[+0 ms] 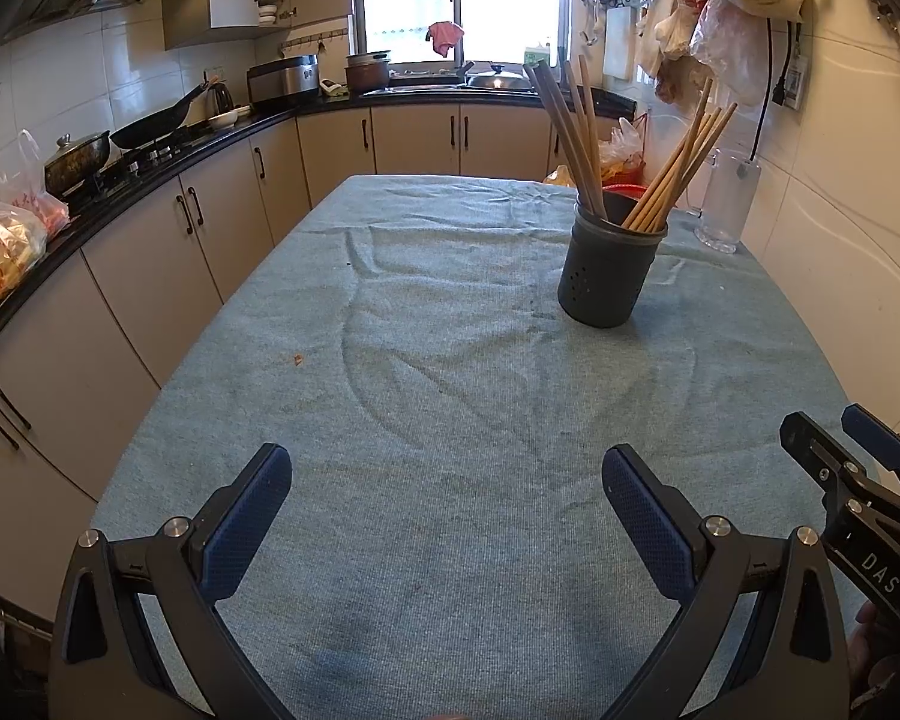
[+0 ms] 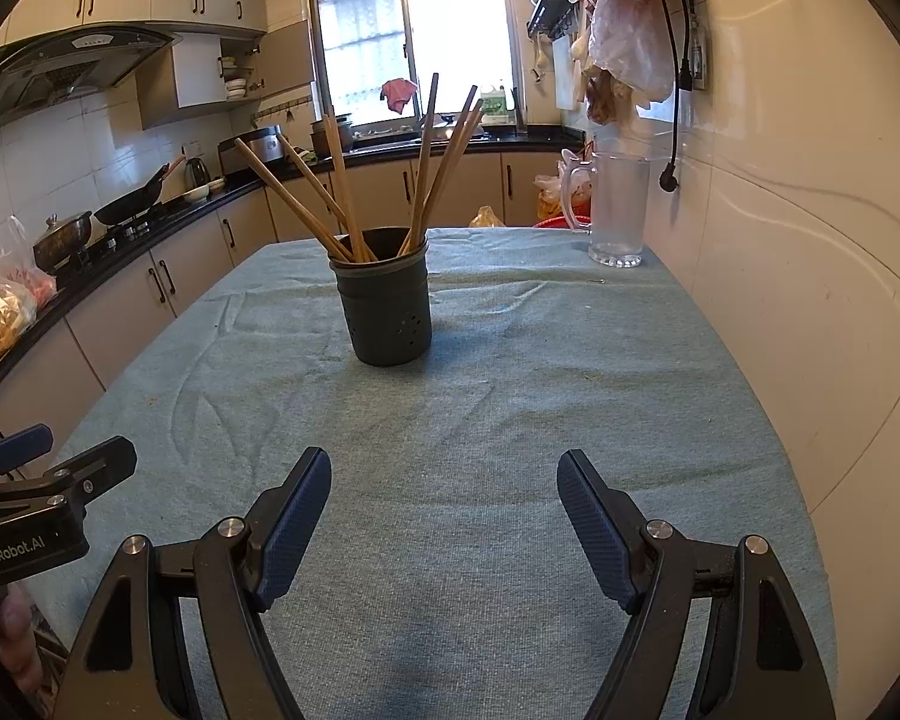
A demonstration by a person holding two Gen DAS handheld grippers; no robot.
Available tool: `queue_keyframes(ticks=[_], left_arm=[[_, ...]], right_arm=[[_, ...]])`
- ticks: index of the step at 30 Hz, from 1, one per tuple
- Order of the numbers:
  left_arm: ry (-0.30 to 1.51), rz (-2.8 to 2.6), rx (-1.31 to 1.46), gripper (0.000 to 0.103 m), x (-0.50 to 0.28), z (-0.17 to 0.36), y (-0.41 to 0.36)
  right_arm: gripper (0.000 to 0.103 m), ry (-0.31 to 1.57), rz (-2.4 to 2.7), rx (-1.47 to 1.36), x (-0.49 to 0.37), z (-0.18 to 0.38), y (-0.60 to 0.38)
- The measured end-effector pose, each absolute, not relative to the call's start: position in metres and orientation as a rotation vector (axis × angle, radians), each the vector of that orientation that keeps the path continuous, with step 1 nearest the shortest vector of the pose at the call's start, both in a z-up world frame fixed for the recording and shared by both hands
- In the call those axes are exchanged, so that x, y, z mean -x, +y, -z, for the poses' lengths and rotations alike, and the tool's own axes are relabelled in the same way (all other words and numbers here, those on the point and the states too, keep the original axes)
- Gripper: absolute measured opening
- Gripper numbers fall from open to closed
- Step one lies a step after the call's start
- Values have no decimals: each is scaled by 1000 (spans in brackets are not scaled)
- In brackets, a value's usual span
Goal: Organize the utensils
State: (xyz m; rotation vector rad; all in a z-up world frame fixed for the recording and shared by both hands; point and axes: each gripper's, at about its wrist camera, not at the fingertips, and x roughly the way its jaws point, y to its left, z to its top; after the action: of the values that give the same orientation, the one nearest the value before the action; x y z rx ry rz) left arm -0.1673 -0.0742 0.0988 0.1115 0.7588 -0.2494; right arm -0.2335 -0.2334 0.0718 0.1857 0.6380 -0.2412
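A dark grey utensil holder stands upright on the blue-green cloth of the table. It also shows in the right wrist view. Several wooden chopsticks stand in it, leaning out to both sides. My left gripper is open and empty above the near part of the table. My right gripper is open and empty, well short of the holder. Each gripper shows at the edge of the other's view, the right gripper and the left gripper.
A clear glass pitcher stands at the table's far right corner by the tiled wall. Plastic bags hang above it. A counter with a wok and pot runs along the left. Bagged food sits on that counter.
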Motion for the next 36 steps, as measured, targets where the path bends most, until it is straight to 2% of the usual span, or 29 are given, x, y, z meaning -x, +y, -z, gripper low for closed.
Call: queue_keyframes(ticks=[36], left_arm=[[764,269,-116,103,169,-93,-71]], right_arm=[[83,625,244,-192,233,-71,-234]])
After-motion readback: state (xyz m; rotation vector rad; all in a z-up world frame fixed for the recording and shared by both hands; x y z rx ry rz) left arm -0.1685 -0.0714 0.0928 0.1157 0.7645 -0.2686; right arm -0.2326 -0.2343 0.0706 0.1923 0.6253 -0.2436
